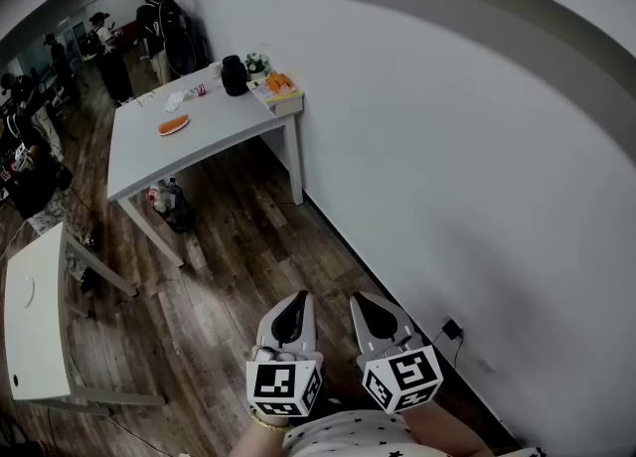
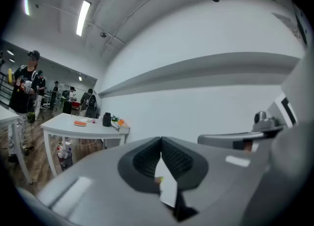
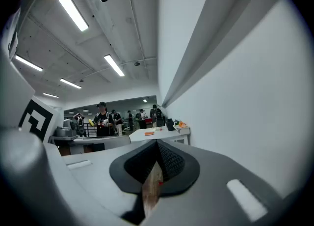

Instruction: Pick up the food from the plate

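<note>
An orange piece of food lies on a small white plate [image 1: 173, 126] on the white table [image 1: 214, 142], far ahead at the upper left. The same plate [image 2: 80, 123] shows small in the left gripper view, and the plate [image 3: 149, 133] is also tiny in the right gripper view. My left gripper [image 1: 300, 298] and right gripper [image 1: 358, 300] are held side by side close to my body, over the wooden floor and well short of the table. In the left gripper view the left gripper [image 2: 161, 139] has its jaws together with nothing between them. The right gripper [image 3: 157, 143] is likewise shut and empty.
A black jar [image 1: 235, 76], flowers and a tray of orange items [image 1: 279, 87] stand at the table's far end. Bottles [image 1: 165, 194] sit under it. A second white table [image 1: 35, 316] is at the left, a white wall [image 1: 447, 167] with a socket [image 1: 452, 328] at the right. Several people [image 1: 109, 53] stand behind.
</note>
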The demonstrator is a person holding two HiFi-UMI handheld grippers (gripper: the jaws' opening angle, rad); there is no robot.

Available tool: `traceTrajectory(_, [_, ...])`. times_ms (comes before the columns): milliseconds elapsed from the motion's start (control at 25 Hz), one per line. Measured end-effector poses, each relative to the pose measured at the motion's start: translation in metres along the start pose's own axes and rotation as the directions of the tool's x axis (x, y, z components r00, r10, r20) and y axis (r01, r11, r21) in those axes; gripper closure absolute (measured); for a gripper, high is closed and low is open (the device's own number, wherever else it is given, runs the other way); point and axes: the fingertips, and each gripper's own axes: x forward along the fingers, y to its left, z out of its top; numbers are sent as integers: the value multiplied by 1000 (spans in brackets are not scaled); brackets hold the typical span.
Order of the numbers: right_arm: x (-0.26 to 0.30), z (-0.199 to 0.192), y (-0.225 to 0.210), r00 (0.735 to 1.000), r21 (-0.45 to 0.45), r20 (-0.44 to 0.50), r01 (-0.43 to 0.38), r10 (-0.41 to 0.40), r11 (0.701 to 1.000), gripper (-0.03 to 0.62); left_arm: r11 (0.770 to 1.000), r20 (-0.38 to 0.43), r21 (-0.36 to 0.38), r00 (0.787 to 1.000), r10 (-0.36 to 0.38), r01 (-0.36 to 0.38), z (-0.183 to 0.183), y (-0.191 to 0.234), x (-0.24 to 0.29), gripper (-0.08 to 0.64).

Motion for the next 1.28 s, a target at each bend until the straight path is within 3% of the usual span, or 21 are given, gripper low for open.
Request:
traceTrajectory(320, [65, -6, 44, 992, 5, -44, -119, 120, 993, 595, 992, -13, -17, 992, 128, -128, 3, 84, -2, 551])
traceTrajectory(680, [217, 10, 114, 957, -33, -58, -288, 286, 957, 595, 955, 4, -60, 957, 292, -291, 26, 247, 33, 552])
traceTrajectory(1040, [368, 30, 181, 932, -50, -65, -360, 357, 932, 595, 934, 9, -57, 935, 354, -352, 53, 396, 71, 552])
traceTrajectory(1280, [430, 27, 201, 922, -57, -98, -380, 374, 923, 595, 916, 1, -76, 919, 394, -393, 56, 461, 90, 552])
